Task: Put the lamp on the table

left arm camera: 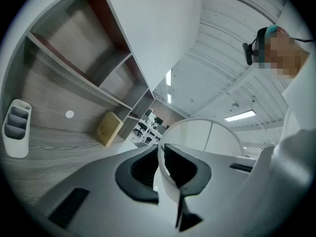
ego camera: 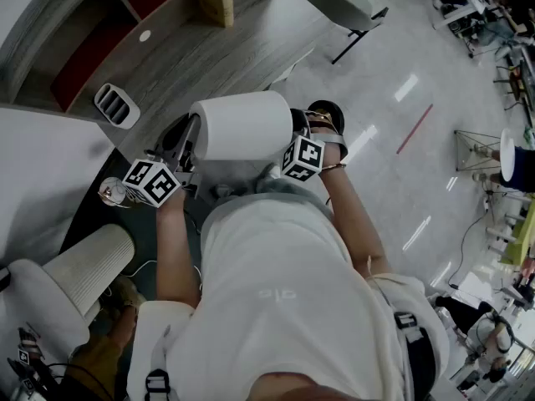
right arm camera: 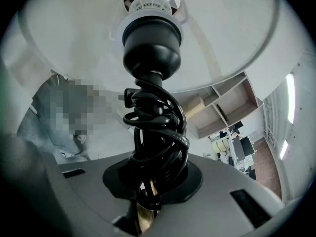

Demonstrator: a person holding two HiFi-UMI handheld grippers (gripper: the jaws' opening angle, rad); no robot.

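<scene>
The lamp's white shade point(ego camera: 242, 124) hangs in front of the person, held between both grippers above the floor beside the grey wooden table point(ego camera: 192, 57). My left gripper point(left arm camera: 160, 174) is shut on the shade's thin rim point(left arm camera: 207, 132); in the head view the left gripper point(ego camera: 180, 144) is at the shade's left end. My right gripper point(right arm camera: 148, 191) is shut on the lamp's brass stem point(right arm camera: 143, 218), which has a black cord point(right arm camera: 155, 127) coiled round it below the black socket point(right arm camera: 150, 43). In the head view the right gripper point(ego camera: 322, 128) is at the shade's right end.
On the table stand a white slotted organiser point(ego camera: 115, 105) and a cardboard box point(ego camera: 215, 0). A chair point(ego camera: 343, 2) stands on the shiny floor beyond. A ribbed white cylinder point(ego camera: 88, 266) lies at lower left. Shelves point(left arm camera: 94, 58) rise behind the table.
</scene>
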